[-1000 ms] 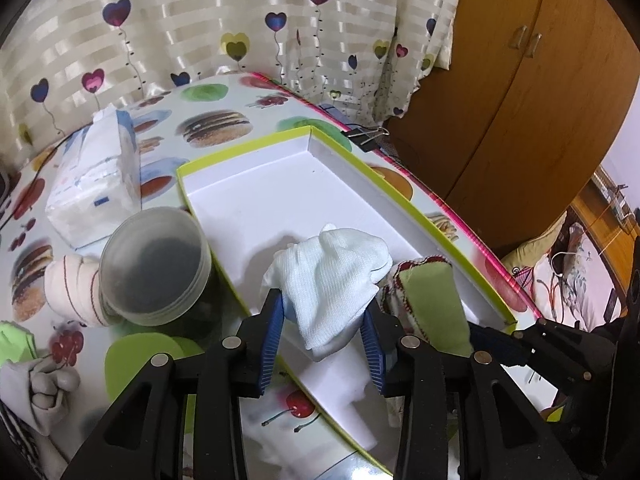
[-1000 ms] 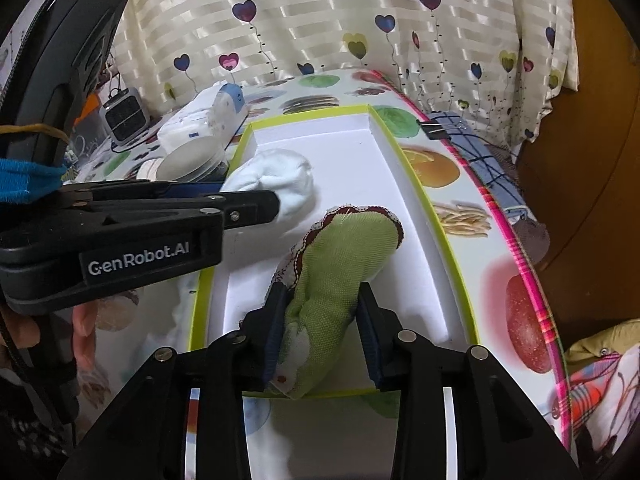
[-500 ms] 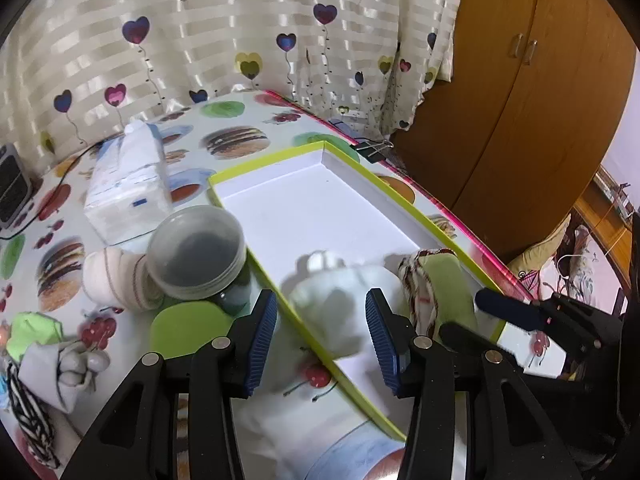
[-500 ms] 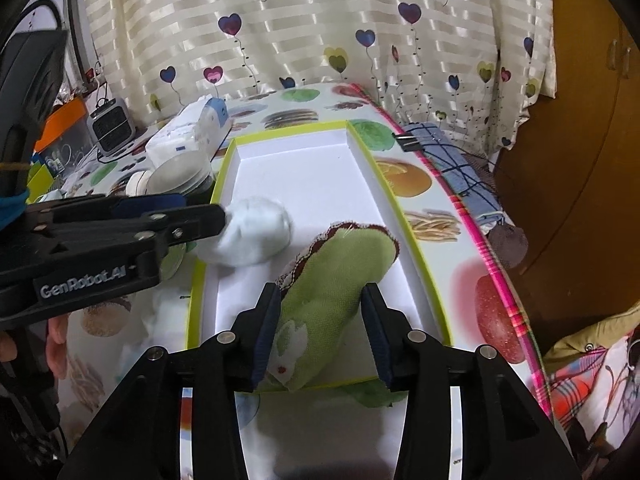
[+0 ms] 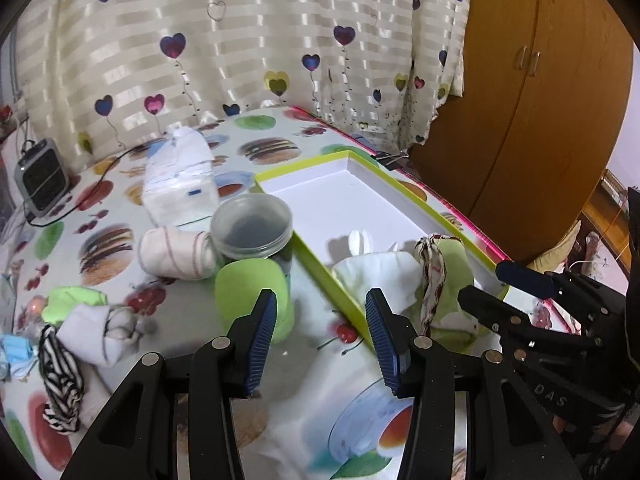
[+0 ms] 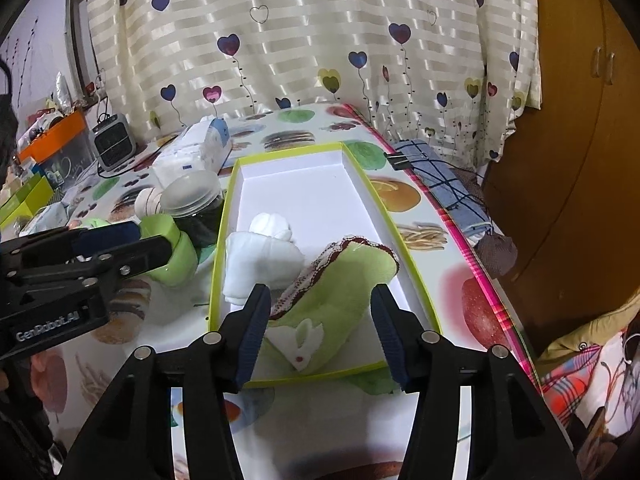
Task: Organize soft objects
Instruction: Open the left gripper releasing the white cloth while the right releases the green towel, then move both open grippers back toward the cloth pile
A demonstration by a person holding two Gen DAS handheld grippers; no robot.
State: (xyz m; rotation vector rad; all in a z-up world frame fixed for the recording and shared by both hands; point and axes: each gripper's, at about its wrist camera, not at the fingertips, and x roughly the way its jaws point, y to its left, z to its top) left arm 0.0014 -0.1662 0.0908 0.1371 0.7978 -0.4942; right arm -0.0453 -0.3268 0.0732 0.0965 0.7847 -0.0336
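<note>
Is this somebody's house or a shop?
Most likely a house, maybe a bedroom: heart-patterned curtains, a wooden wardrobe, and rolled socks on a table with a food-print cloth.

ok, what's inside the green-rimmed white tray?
Two soft items lie side by side at the near end of the green-rimmed white tray: a white folded sock and a green lace-trimmed sock. The tray floor beneath them is hidden.

1. Lower centre of the right wrist view: the green sock [image 6: 340, 280] is soft matt knit with a rough lacy trim.
2. Beside it, the white sock [image 6: 260, 258] is fluffy matt cloth.
3. The box [image 6: 362, 184] looks like smooth matt card.
4. Left wrist view, centre: the jar [image 5: 252, 226] has a cloudy plastic lid.
5. The tablecloth [image 5: 280, 420] shines, glossy and slick.
6. At right, the wardrobe [image 5: 540, 120] is smooth wood.
7. Up top, the curtain [image 5: 240, 32] gleams satiny.
</note>
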